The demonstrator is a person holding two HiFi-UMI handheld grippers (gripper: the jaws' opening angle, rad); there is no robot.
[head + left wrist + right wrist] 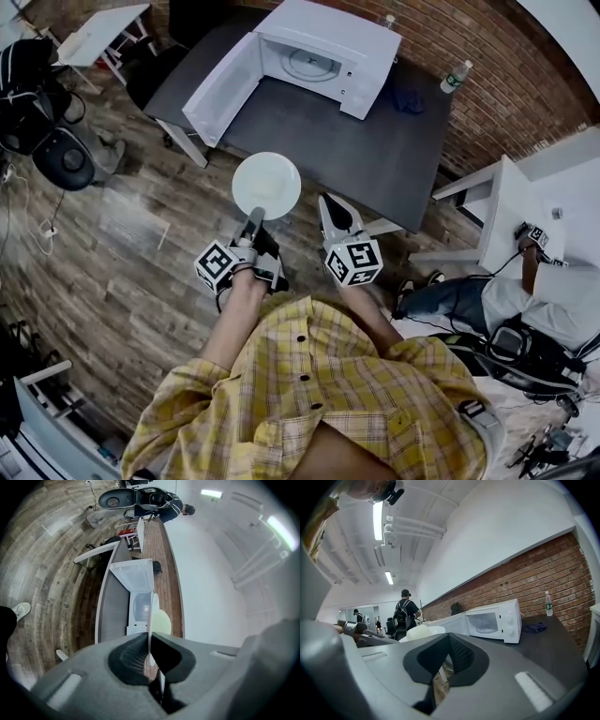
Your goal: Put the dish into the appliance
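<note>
Pinching the near rim of the white plate (266, 185), the left gripper (254, 218) holds it roughly flat over the wood floor, short of the dark table (375, 150). The right gripper (335, 216) sits just to its right, jaws pressed together on nothing. On the table's far side stands the microwave (361, 52), its door (220, 89) swung open to the left. Gripped only at the edge, the plate could sag or slip free, and steering too far left would likely knock it against that door.
</note>
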